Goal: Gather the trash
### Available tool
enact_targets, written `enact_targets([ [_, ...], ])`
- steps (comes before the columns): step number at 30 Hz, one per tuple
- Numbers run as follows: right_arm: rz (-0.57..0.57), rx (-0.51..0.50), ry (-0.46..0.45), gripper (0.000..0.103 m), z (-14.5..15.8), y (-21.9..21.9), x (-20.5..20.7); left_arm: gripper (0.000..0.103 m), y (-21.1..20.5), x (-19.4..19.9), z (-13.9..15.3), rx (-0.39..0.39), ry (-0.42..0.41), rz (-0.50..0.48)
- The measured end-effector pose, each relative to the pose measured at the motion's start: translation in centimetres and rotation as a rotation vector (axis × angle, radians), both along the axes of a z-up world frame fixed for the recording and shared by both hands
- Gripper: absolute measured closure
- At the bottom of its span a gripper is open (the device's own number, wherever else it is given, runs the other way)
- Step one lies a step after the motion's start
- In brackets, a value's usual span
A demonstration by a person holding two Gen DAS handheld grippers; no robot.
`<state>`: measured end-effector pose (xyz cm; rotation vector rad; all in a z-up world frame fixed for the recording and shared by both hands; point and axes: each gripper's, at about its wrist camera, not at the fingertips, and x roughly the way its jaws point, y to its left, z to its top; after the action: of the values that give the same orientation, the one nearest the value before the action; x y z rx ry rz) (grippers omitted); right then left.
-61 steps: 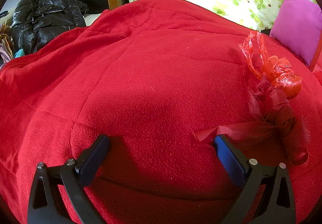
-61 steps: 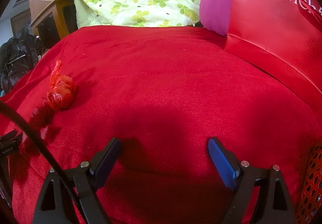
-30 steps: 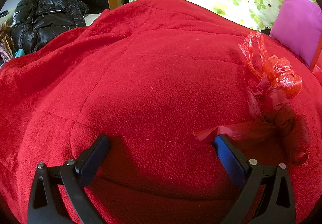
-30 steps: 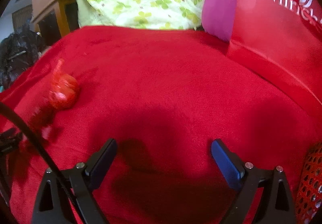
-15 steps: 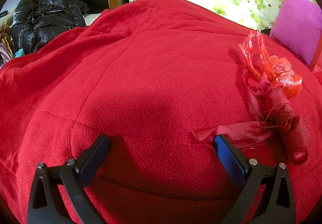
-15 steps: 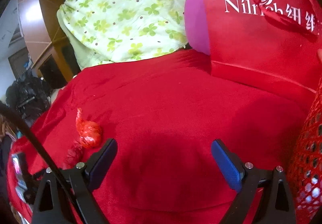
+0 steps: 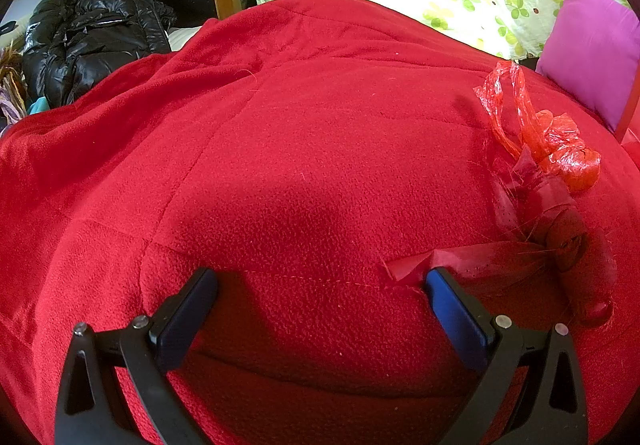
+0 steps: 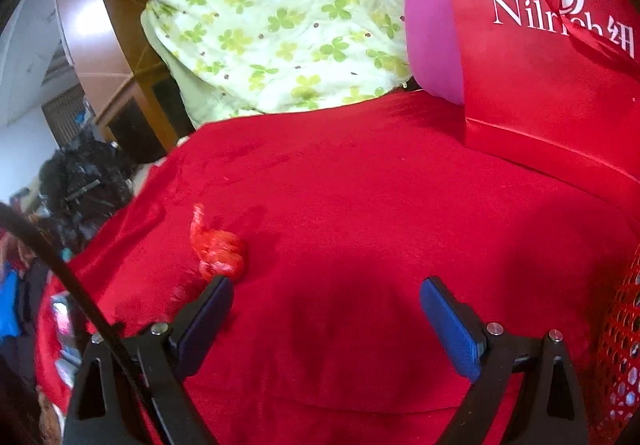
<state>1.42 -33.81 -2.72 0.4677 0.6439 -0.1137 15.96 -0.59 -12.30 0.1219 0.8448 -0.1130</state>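
Both grippers, left [image 7: 318,287] and right [image 8: 326,295], hover with fingers apart, holding nothing. Crumpled red plastic trash [image 7: 560,153] lies on the red blanket [image 7: 280,165], just right of the left gripper. Best to center the fingers over the wad, avoiding fleece.

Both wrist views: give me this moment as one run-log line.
left gripper: open, empty | right gripper: open, empty | crumpled red plastic bag: on red blanket, ungrasped | red mesh basket: right edge

Bedroom: red blanket [image 7: 304,149], floral bedding [image 8: 280,21], pillow [image 7: 592,53].
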Motion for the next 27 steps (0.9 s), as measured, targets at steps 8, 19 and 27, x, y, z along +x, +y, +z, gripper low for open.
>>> enact_targets([
  [8, -0.015, -0.034, -0.045, 0.007, 0.9, 0.1, -1.0, 0.0, 0.0, 0.0, 0.1, -0.002, -0.001, 0.0],
  [19, -0.008, -0.113, 0.021, 0.007, -1.0, 1.0, 1.1, 0.0, 0.0, -0.1, 0.0, -0.001, 0.0, 0.001],
  [27, -0.012, -0.107, 0.071, 0.007, -1.3, 1.4, 2.0, 0.0, 0.0, 0.0, 0.0, -0.001, -0.001, 0.001],
])
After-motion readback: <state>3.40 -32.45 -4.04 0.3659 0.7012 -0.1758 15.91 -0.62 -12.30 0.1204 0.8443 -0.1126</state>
